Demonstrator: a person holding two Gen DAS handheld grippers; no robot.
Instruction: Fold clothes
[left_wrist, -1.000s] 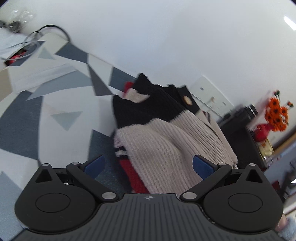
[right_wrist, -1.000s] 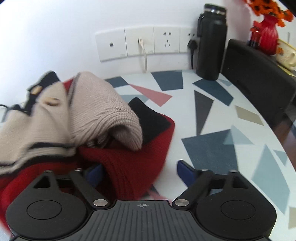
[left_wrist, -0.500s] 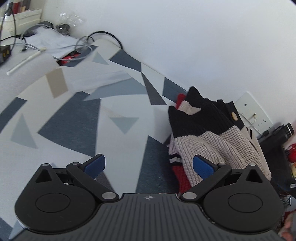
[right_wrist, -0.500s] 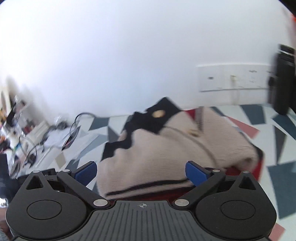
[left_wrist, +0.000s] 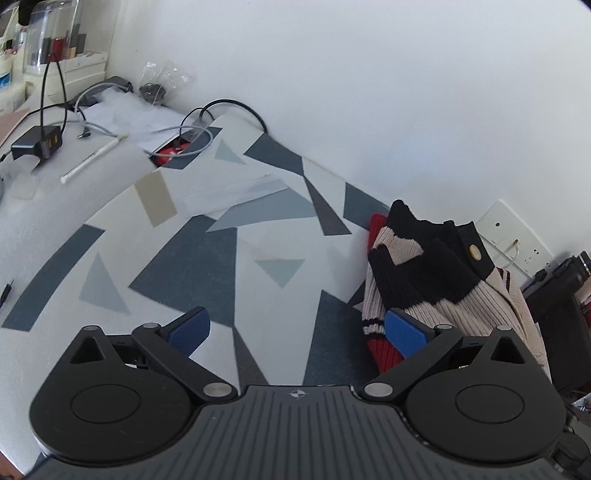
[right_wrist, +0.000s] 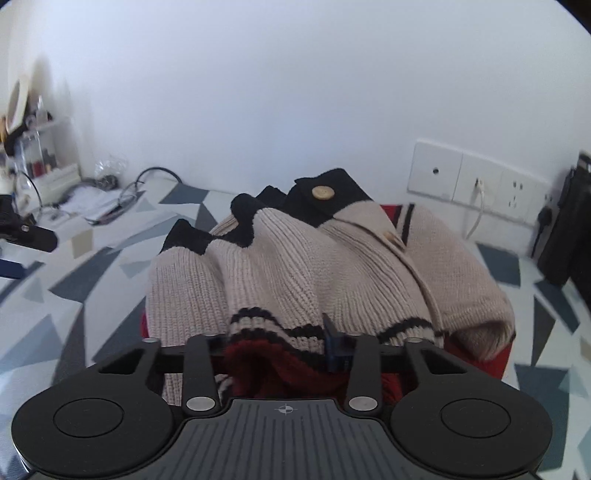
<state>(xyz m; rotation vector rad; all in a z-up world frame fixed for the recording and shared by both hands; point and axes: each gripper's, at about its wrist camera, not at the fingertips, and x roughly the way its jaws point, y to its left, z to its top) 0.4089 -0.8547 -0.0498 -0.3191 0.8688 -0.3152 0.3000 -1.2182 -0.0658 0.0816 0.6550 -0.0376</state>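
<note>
A folded beige knit cardigan (right_wrist: 332, 269) with black trim and a tan button lies bunched on a red knit garment (right_wrist: 280, 365) on the patterned table. My right gripper (right_wrist: 332, 350) is shut on the near edge of this pile, where the striped hem meets the red knit. In the left wrist view the same pile (left_wrist: 439, 288) lies at the right by the wall. My left gripper (left_wrist: 295, 328) is open and empty above the table, to the left of the pile, its right pad (left_wrist: 404, 332) close to the pile's edge.
The table (left_wrist: 207, 266) has a grey and blue geometric cloth. Cables, papers and a charger (left_wrist: 37, 142) clutter its far left end. Wall sockets (right_wrist: 480, 184) and a black bottle (right_wrist: 569, 218) stand behind the pile at the right.
My right gripper swung to face the pile and shut on its near edge. My left gripper pulled back and to the left, away from the pile, and stayed open.
</note>
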